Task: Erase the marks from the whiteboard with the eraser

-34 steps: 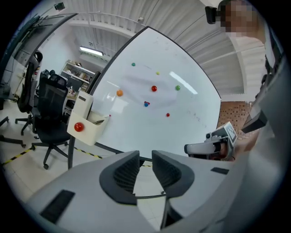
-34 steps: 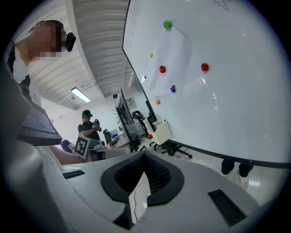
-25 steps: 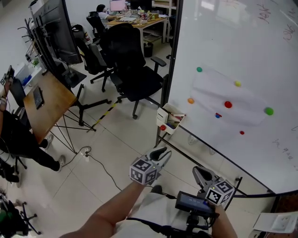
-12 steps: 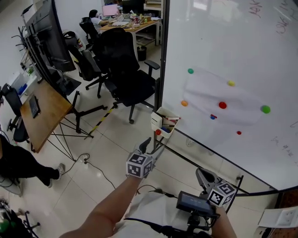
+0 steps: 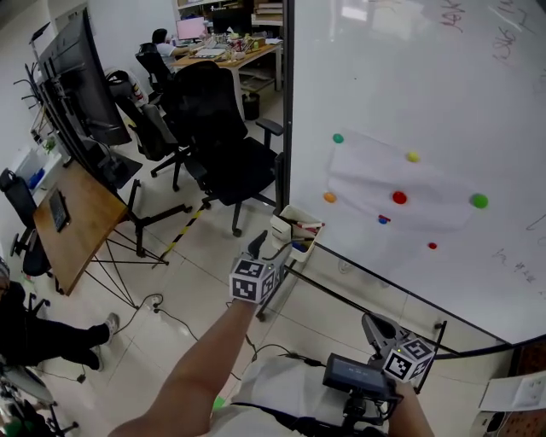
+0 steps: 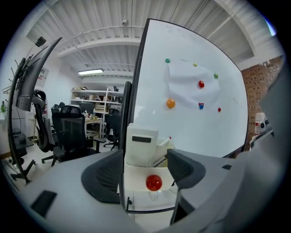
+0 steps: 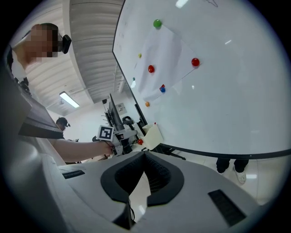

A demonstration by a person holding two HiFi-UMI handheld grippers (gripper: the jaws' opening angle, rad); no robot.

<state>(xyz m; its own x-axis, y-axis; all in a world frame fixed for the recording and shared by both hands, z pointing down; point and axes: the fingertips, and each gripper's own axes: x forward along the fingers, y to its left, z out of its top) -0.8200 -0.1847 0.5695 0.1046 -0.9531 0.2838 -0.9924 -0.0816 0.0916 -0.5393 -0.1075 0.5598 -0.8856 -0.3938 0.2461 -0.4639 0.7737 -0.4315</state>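
The whiteboard point(image 5: 409, 94) fills the right of the head view, with faint writing at its top right point(image 5: 478, 17) and at its right edge. A white bin point(image 5: 293, 233) hangs at its lower left corner. In the left gripper view a white block with a dark label, by its look the eraser point(image 6: 142, 145), stands in that bin point(image 6: 136, 193). My left gripper point(image 5: 260, 250) points at the bin from just short of it. Its jaws have just been opening and stand wide point(image 6: 144, 166), touching nothing. My right gripper point(image 5: 375, 324) hangs low by my body, shut and empty point(image 7: 144, 157).
A paper sheet point(image 5: 397, 183) is pinned to the board by coloured magnets, and a red magnet point(image 6: 153, 182) sits on the bin's front. Black office chairs point(image 5: 226, 136) stand left of the board. A wooden desk point(image 5: 72, 218) is further left, with cables point(image 5: 162, 307) on the floor.
My left gripper has reached forward towards the bin and its jaws have gone from shut to wide open. The right gripper has stayed low, shut, nearly in place.
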